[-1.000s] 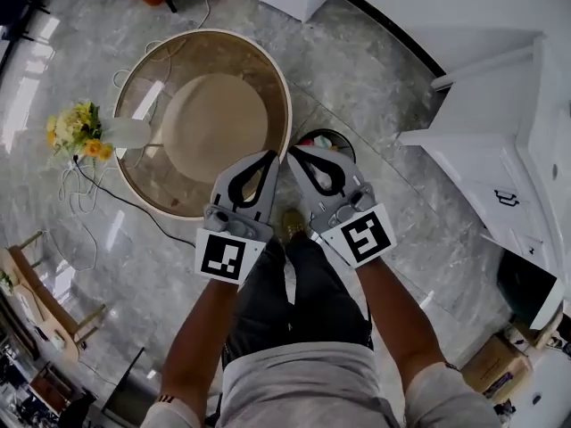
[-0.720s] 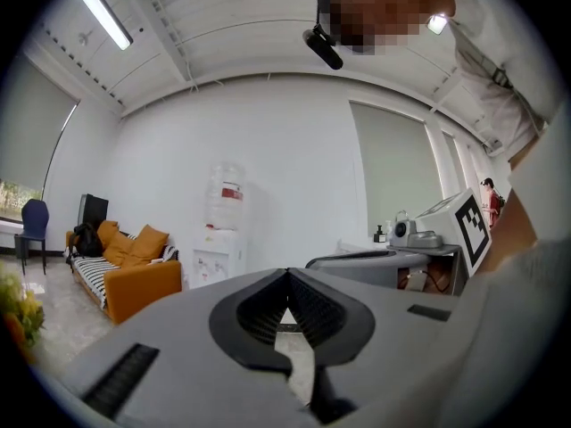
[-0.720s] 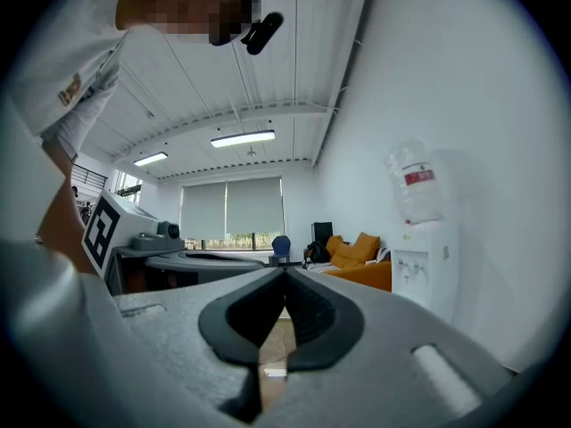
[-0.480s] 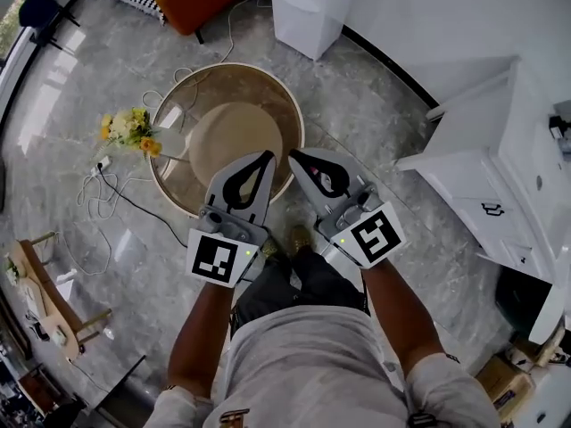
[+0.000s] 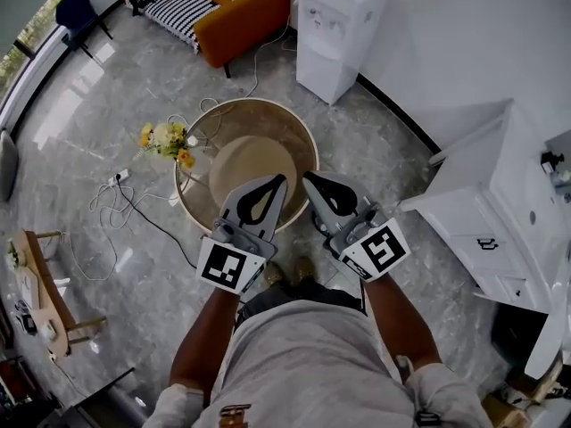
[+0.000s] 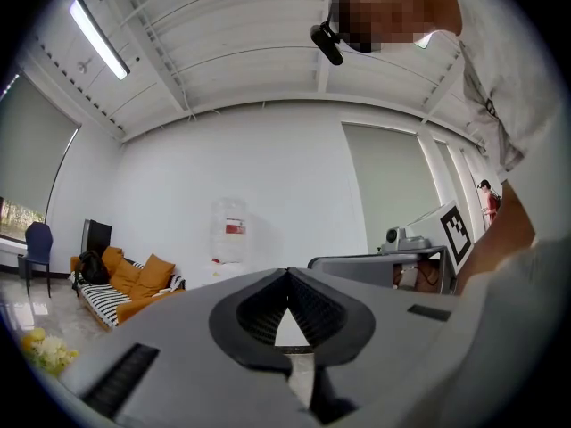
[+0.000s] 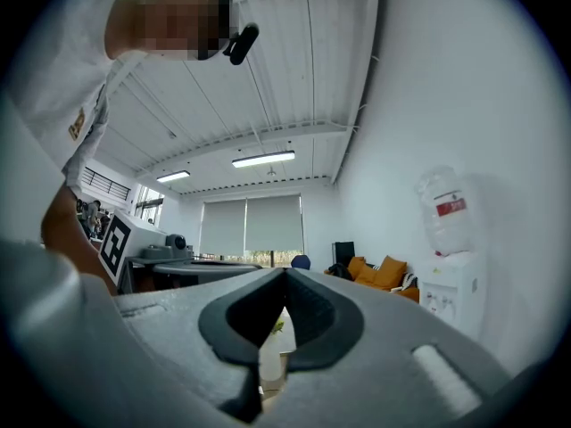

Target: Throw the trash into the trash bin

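1. The left gripper (image 5: 280,182) has its jaws pressed together at the tips. The oval hollow behind them is empty, so it carries nothing.
2. The right gripper (image 5: 310,179) matches it: jaws closed tip to tip, nothing between them.
3. The standing person holds both level and just beside each other. In the head view their tips overlap the near edge of the round glass-topped table with a pale wooden rim (image 5: 251,101).
4. No piece of trash shows in any of the 3 views, and no trash bin can be made out. If a bin stands on the grey marble floor (image 5: 116,87) near the table, the grippers or the person's body may cover it.
5. My judgement on progress: with 2 empty tongs and no litter in sight, either the drop is done or nothing has been picked up yet — the pictures do not settle which.
6. The gripper views look across the room toward the white water dispenser (image 5: 335,25) and the orange sofa (image 5: 236,16) and show almost none of the nearby floor. The white cabinet (image 5: 500,203) is cut off at the head view's right edge.
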The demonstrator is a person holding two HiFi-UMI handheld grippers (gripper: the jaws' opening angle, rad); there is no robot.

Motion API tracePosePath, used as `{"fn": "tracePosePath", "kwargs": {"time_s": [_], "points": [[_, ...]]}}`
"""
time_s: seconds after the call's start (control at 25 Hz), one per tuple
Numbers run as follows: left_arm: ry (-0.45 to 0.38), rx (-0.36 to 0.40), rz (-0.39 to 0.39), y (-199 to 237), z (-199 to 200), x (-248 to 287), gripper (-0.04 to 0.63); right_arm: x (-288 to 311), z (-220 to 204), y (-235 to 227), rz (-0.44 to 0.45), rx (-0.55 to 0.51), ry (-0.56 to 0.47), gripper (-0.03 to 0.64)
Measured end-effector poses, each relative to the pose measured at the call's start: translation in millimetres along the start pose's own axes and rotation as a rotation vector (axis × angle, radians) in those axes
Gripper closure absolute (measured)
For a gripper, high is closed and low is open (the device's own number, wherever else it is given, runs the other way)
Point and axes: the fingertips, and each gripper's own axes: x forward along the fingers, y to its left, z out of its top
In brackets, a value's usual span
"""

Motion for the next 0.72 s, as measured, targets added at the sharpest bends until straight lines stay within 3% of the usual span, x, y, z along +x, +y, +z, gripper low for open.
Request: {"fn": "tracePosePath", "kwargs": {"time_s": [0.72], "points": [[-0.048, 0.006, 0.076, 35, 25, -45, 0.595, 46, 15, 47, 0.098, -0.037, 0.007, 0.618]]}}
